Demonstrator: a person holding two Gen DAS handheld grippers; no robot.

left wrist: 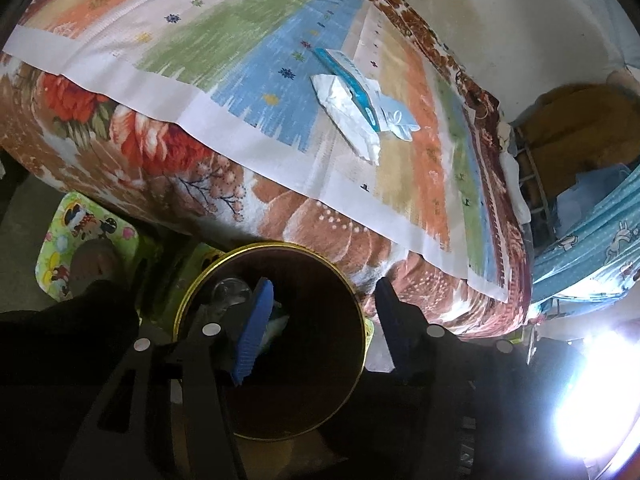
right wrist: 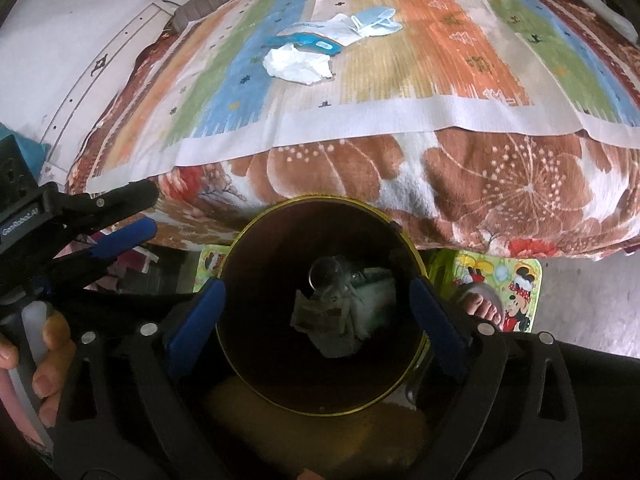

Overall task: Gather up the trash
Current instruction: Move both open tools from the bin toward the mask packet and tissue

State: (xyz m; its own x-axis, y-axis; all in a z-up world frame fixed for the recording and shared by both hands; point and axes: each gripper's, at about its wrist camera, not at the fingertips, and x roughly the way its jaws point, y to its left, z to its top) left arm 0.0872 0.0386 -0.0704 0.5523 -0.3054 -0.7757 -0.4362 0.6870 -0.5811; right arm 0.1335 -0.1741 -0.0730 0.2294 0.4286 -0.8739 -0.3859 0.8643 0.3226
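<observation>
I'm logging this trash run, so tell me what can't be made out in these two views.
- Bin contents: dark and jumbled in the right wrist view; left gripper blocks them in the left.
- Blue packet print: too small.
- Left wrist view's lower right: washed out by glare.
- Bin's base: hidden by right gripper.

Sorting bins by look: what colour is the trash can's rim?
Gold, ringing the dark brown trash can; the right wrist view shows it best.

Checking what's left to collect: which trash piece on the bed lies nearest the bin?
The crumpled white tissue. It sits on the bin side of the blue wrapper; the pale blue mask lies farther back.
</observation>
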